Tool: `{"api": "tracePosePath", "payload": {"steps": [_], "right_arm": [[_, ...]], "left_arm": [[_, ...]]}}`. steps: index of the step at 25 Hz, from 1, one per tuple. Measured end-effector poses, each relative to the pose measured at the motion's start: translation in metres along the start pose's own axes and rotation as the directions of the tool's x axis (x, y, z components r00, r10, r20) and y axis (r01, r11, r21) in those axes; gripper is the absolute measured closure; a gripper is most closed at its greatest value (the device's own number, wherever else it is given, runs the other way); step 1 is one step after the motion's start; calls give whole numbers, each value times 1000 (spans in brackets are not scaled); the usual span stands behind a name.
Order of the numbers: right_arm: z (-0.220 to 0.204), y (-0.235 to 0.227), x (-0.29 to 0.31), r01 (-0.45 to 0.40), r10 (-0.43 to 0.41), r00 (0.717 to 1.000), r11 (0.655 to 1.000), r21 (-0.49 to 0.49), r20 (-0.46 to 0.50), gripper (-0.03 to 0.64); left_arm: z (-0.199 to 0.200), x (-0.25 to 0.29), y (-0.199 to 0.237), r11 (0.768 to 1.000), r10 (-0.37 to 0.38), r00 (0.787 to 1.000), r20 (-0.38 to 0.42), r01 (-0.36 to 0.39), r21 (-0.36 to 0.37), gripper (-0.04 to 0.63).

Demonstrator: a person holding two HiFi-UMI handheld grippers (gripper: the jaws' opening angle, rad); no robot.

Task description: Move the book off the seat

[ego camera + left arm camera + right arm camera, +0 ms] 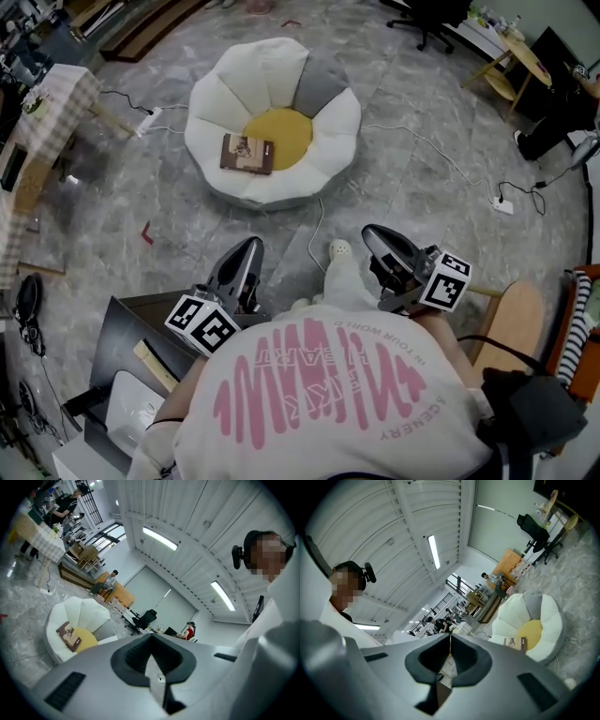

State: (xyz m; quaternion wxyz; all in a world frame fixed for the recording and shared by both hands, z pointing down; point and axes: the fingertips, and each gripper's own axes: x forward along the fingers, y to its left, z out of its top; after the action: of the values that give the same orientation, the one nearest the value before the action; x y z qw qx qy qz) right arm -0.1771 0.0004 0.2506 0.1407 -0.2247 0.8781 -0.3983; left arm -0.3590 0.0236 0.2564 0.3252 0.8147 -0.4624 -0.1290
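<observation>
A brown book lies flat on the flower-shaped floor seat, across its front-left white petal and the edge of the yellow centre. Both grippers are held close to the person's body, well short of the seat and pointing toward it. My left gripper is shut with nothing in it, and so is my right gripper. In the left gripper view the book and seat show far off at the left, beyond the shut jaws. The right gripper view has the book and seat at the right of its shut jaws.
Cables and a power strip run over the marble floor round the seat, with another plug at the right. A checked-cloth table stands at the left, an office chair at the back, a wooden stool by my right side.
</observation>
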Motion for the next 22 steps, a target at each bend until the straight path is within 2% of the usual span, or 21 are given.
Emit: {"api": "tracePosePath", "payload": {"steps": [4,8,12,14,17,20,22], "right_arm": [[22,-33,13,-15,15,1000,999,49,-11,604],[51,-68,49,-78,84,995,990,114,-48,604],[83,-96,84,-136,148,977,987,87,-153,604],[101,-110,94,-161,173,965,984,77,-195,604],[128,-133,100,-189,200,951,980,68,-236,604],[150,-152,105,-240,251,928,968,72,-276,603],[155,-159,110,-273,283,910,959,77,-304,603]], "left_arm": [[14,7,25,994,105,993,50,-103,-34,588],[32,20,56,971,233,964,132,-221,-96,588],[33,51,77,939,330,930,161,-305,-161,588],[33,72,81,929,359,918,167,-334,-162,588],[40,109,75,940,339,921,190,-322,-115,588],[51,146,63,968,250,940,231,-243,-60,588],[49,164,63,977,214,958,193,-211,-35,588]]}}
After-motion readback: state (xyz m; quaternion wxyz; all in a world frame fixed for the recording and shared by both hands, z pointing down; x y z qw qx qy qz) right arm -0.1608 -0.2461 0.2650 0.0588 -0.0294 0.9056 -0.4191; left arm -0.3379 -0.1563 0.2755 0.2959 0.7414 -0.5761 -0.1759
